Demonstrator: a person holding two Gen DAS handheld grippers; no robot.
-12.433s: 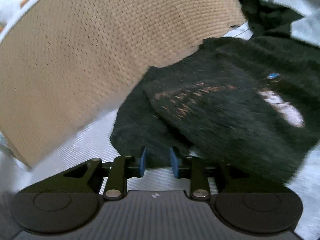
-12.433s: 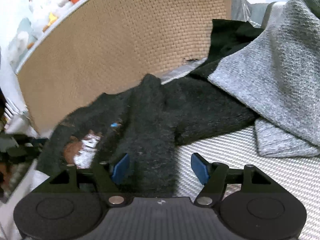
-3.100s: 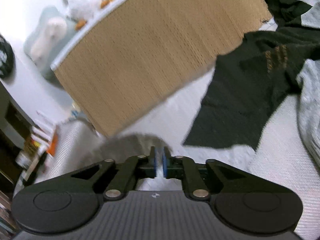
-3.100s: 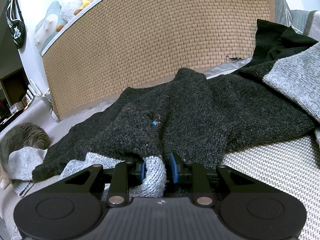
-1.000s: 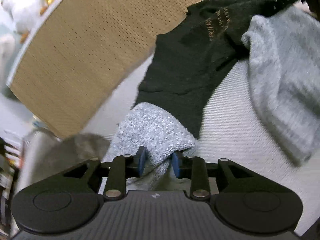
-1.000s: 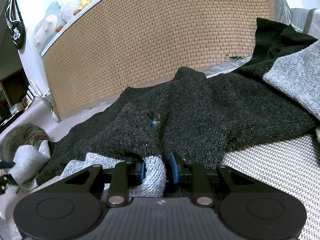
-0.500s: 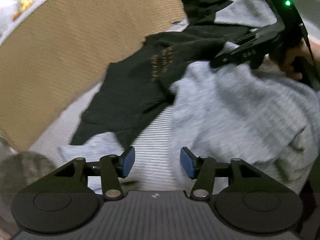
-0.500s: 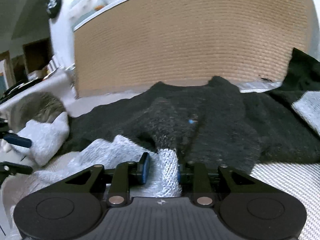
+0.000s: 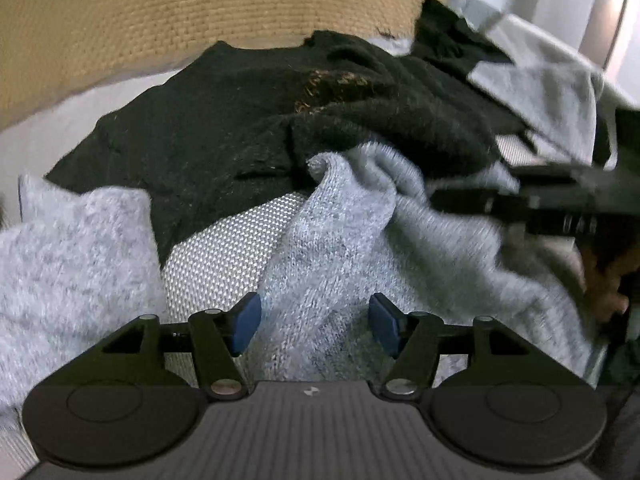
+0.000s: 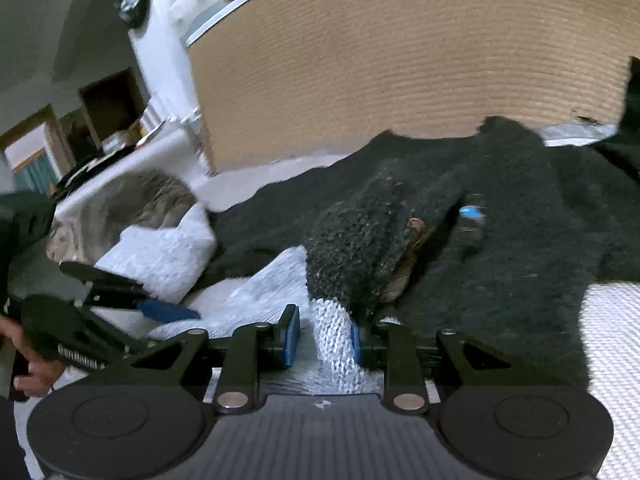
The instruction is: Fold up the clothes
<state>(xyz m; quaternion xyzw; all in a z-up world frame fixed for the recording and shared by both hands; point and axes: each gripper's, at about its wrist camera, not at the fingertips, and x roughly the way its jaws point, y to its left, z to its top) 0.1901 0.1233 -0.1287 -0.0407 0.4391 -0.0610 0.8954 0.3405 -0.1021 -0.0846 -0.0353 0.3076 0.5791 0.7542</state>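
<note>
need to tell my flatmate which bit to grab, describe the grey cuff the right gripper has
Start at the tall woven tan headboard; below it sprawls the black fuzzy sweater. At its near edge a light grey ribbed cuff sits between the right gripper pads, the only ribbed grey piece.

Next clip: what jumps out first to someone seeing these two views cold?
A fuzzy black-and-grey knit sweater sprawls over the white woven bed surface, before a tall tan woven headboard. The right gripper pinches its pale grey ribbed cuff; the left gripper has its jaws opening over grey knit. A grey cat lies at the far left.
</note>
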